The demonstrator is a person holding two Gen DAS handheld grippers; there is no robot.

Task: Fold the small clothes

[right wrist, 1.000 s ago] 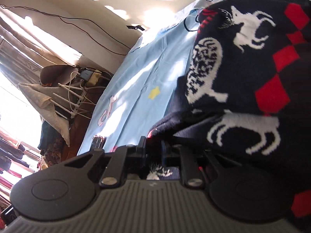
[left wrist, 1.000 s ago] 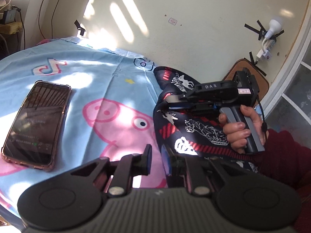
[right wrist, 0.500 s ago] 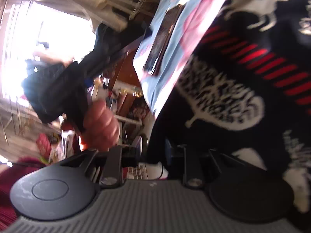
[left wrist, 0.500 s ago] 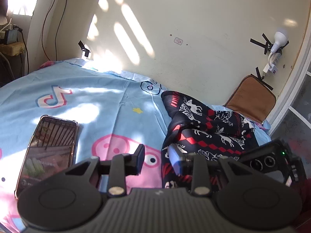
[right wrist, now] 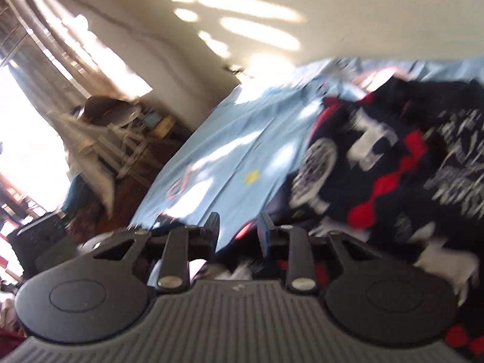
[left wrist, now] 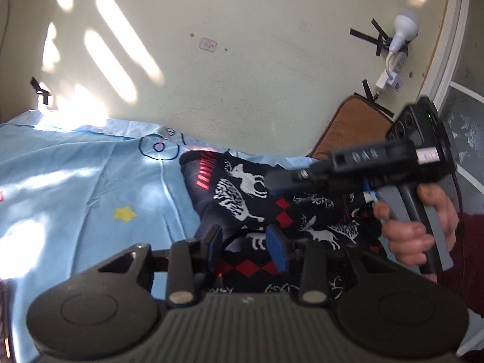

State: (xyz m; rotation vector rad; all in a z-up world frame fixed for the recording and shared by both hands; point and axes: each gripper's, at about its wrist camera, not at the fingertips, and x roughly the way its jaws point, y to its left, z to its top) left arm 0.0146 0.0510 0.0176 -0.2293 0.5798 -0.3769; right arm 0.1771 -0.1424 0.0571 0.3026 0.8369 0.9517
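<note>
1. A light-blue cartoon sheet (left wrist: 90,187) covers the bed, a yellow star (left wrist: 124,213) printed near its middle and sun patches falling across its left side.
2. A dark sweater (left wrist: 242,187) with white reindeer and red diamonds lies bunched along the bed's right edge, its far end near the wall (left wrist: 242,60).
3. The left gripper (left wrist: 246,245) hangs low over the near part of the sweater. Its jaws have just been opening and now stand apart, with the knit seen in the gap but not pinched.
4. The right gripper (left wrist: 272,181), seen from the left wrist camera, is held in a hand (left wrist: 417,230) above the sweater's right half, a dark red sleeve (left wrist: 466,257) behind it.
5. A brown cushion (left wrist: 348,133) leans at the bed's far right corner, below a white bulb (left wrist: 405,24) taped to the wall.
6. In the blurred right wrist view, the right gripper (right wrist: 237,230) points across the sheet's edge, the sweater (right wrist: 378,166) filling the right side. Its jaws have just been opening and stand apart with nothing clamped.
</note>
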